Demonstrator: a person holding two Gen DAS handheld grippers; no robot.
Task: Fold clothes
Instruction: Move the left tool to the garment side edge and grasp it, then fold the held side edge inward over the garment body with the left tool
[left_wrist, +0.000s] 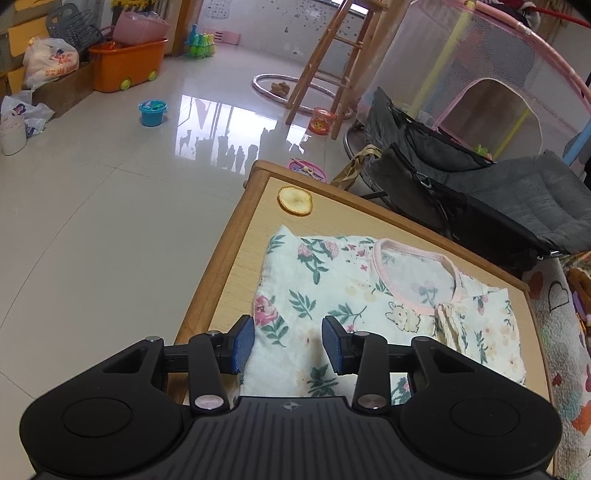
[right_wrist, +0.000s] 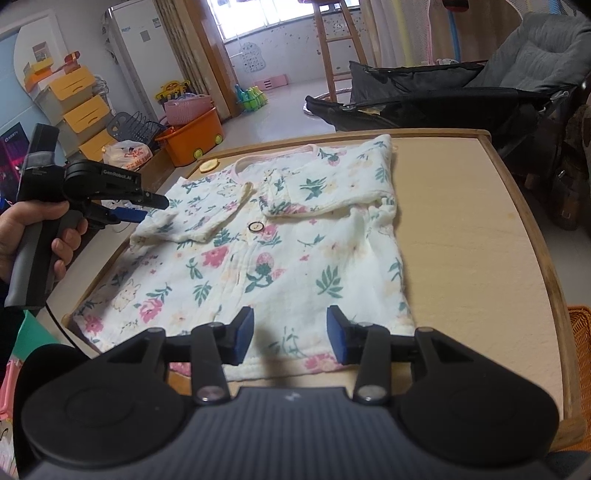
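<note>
Grippers first: the right gripper, at the bottom centre of its own view, hangs with its jaws wide over the near hem of the shirt and holds nothing. The left gripper is likewise spread wide and empty, low in its frame over the shirt's side edge. Further up, the floral shirt lies face up on the wooden table, filling the middle of the right view. Both sleeves are folded in across the chest, one from each side, near the button. The body lies at full length, so I judge the fold partly made: the hem-to-collar fold remains. A yellow round thing sits beyond the collar.
</note>
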